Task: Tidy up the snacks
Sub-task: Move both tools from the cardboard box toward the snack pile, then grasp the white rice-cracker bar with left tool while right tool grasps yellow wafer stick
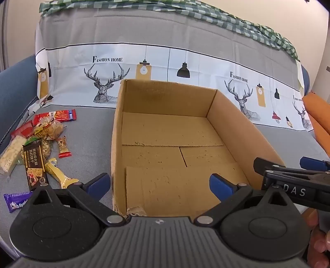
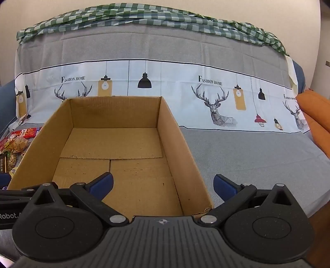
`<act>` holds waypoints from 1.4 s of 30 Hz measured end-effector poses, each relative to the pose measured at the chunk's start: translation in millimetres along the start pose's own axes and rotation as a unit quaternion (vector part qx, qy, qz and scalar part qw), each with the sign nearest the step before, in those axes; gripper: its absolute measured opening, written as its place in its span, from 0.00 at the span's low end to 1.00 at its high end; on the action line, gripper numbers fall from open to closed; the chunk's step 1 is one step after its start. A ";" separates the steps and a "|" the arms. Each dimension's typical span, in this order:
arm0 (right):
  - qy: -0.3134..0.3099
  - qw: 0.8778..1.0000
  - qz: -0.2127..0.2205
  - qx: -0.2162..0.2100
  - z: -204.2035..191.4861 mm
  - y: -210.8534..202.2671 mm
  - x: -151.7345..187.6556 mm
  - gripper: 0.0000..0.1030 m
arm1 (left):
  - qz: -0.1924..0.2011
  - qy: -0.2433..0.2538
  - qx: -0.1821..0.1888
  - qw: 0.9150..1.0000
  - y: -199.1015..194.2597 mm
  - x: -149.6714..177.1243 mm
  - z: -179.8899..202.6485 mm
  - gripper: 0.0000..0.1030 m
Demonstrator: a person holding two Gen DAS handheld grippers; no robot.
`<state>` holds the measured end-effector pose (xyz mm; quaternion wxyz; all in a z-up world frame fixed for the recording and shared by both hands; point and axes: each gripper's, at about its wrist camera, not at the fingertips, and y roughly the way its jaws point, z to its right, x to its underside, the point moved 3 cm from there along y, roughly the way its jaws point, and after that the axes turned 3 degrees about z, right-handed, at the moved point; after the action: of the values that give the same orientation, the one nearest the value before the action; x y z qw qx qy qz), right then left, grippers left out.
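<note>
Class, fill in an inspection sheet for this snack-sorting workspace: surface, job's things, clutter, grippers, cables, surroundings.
Surface: grey printed cloth over a sofa.
Job's things: open cardboard box, nothing in it; snack pile on the cloth at its left, including a purple packet lying apart.
Clutter: nothing seen.
Grippers: left hand-held gripper open, straddling the box's left wall; right hand-held gripper open, straddling the right wall; neither holds anything.
Cables: nothing seen.
Surroundings: green checked cloth along the sofa back; orange cushion at right.
</note>
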<state>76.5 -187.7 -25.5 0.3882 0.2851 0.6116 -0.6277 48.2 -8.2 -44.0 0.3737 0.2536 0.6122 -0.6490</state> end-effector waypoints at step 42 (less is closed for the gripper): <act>-0.121 0.941 0.013 -0.317 -259.4 -15.3 -36.9 0.36 | -0.128 -0.030 -0.116 0.984 65.9 -47.4 -287.0 0.48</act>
<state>53.2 73.3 -9.6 0.5382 0.0772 0.7231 -0.4260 91.8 284.4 -81.5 0.3329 0.1085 0.6994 -0.6231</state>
